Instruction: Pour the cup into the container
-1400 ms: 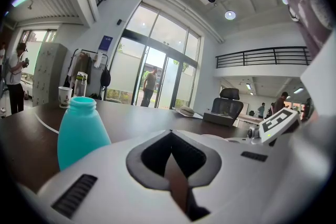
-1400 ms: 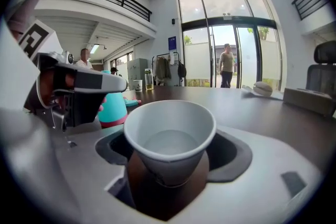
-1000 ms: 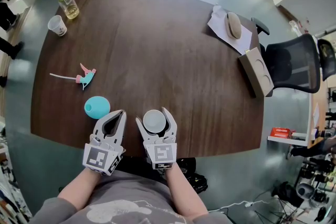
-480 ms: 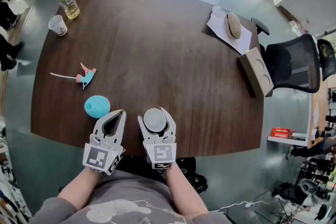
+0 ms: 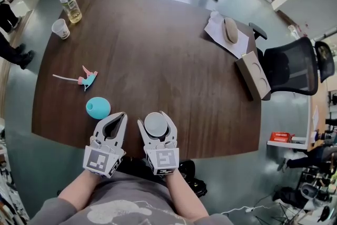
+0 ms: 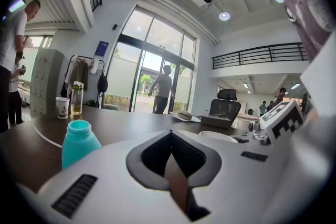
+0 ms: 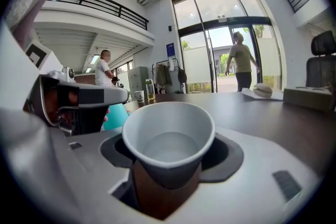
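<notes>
The table (image 5: pixel 158 50) runs wide ahead of both sets of jaws, and its near edge lies just behind them. Just ahead and to the left of the left gripper (image 5: pixel 121 115), whose jaws are clenched together on nothing, stands the teal container (image 5: pixel 98 107). The right gripper (image 5: pixel 156 117) grasps the white cup (image 7: pixel 169 136) upright between its jaws.

I judge the pour risky. The container's neck is narrow, so a quick tilt could send the stream past it onto the wood. It also looks light, and a knock from the cup's rim or a jaw might topple it. A hard squeeze could buckle the thin cup.

The left gripper sits between cup and container, so the cup must pass over or ahead of it. There is broad bare wood ahead and to the right. A small spray trigger (image 5: pixel 86 78) lies beyond the container.
</notes>
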The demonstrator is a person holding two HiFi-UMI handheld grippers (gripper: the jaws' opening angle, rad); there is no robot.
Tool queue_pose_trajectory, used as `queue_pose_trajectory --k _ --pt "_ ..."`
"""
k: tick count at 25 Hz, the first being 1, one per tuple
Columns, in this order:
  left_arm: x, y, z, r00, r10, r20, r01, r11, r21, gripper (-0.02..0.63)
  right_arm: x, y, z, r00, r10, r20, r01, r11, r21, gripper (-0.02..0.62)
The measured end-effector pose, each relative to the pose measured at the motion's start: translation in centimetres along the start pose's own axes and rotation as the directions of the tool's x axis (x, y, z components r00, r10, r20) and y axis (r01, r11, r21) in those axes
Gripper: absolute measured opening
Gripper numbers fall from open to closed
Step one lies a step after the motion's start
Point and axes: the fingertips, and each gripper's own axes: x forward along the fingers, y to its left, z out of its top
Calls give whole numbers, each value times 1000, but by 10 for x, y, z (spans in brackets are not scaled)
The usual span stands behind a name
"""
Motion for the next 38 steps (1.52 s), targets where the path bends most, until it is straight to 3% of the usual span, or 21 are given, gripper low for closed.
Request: queue_pose_trajectory --k 12,22,33,38 --pt "-20 -30 44 997 -10 75 6 999 53 6 -42 5 43 997 51 60 -51 999 -5 302" --pt "-38 -36 64 989 68 134 -78 995 68 6 -65 2 62 990 90 109 -87 995 -40 299" --pt "-80 13 76 957 228 180 -239 970 43 6 -63 36 92 972 175 160 -160 982 -100 299" --pt "-94 41 81 948 252 193 -266 963 46 6 -55 52 95 972 173 158 -159 983 -97 299"
